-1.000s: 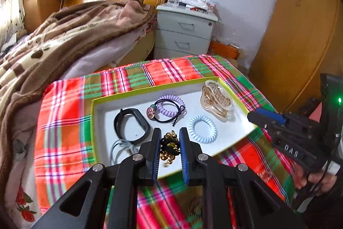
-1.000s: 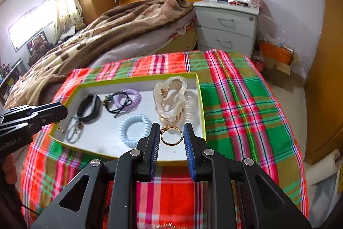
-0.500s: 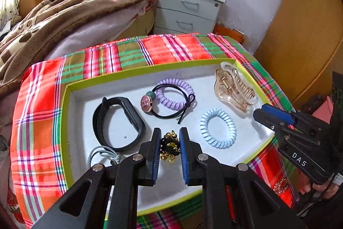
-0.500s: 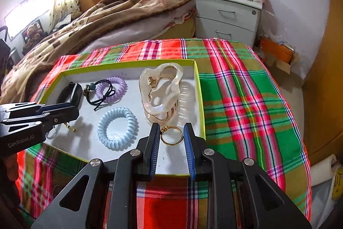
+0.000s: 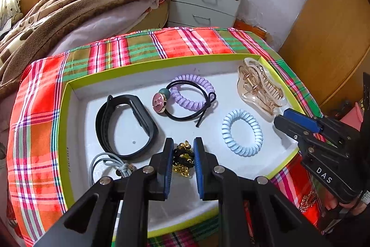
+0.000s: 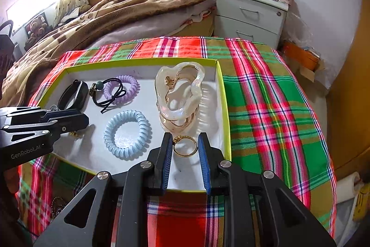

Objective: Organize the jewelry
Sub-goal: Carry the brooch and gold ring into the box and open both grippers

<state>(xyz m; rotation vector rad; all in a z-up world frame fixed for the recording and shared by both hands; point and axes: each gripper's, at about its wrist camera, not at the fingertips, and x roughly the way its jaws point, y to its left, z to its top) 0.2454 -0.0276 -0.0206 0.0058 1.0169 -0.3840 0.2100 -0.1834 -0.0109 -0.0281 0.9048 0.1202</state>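
Change: both grippers are reaching farther over the tray [image 5: 60,122].
Left gripper [image 5: 183,149]: clenching the black-and-gold bracelet [image 5: 182,160].
Right gripper [image 6: 185,147]: grasping the gold ring [image 6: 185,146] at the tray's near right corner.

My left gripper [image 5: 183,149] pinches a black-and-gold beaded piece [image 5: 183,160] over the white tray [image 5: 69,131]; whether it touches the floor I can't tell. The black band [image 5: 126,126] lies just left, the blue coil [image 5: 242,132] right, beside my right gripper [image 5: 281,118].
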